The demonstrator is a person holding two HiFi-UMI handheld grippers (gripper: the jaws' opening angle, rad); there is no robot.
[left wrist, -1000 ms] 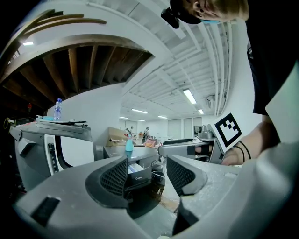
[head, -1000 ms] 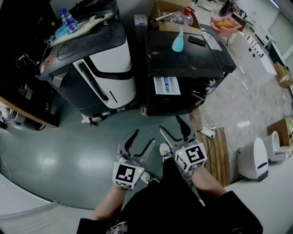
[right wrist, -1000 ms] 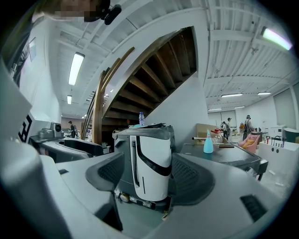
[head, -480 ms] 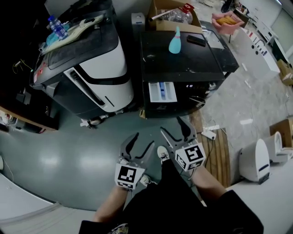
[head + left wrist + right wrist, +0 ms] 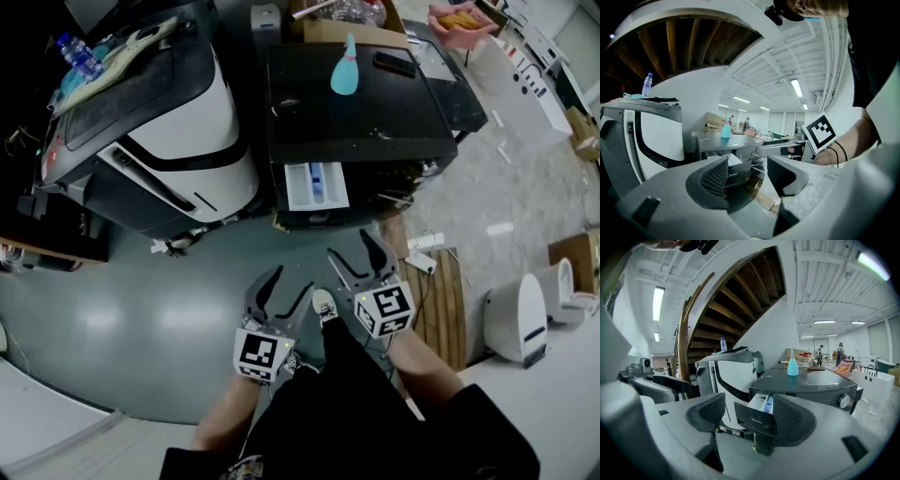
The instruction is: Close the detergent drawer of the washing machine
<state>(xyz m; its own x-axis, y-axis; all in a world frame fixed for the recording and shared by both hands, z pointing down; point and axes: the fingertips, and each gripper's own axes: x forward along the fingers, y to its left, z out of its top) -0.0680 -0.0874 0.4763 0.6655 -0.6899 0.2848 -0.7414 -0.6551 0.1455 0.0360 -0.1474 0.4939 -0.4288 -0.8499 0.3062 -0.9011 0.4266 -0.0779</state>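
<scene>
A glossy grey floor (image 5: pixel 122 309) turns to pale tile at the right. On it, far, a black washing machine (image 5: pixel 375 112) stands just right of a white-and-black machine (image 5: pixel 178 141). At the right lie a slatted wooden board (image 5: pixel 448 300) and a white power strip (image 5: pixel 424 241), near a rounded white appliance (image 5: pixel 517 319).

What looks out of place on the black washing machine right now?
The detergent drawer stands pulled out of the front of the washing machine, white compartments exposed. The left gripper and right gripper hang short of it, jaws apart.

Drawer (image 5: pixel 752 419) partly behind hand-held gripper (image 5: pixel 746 412)
</scene>
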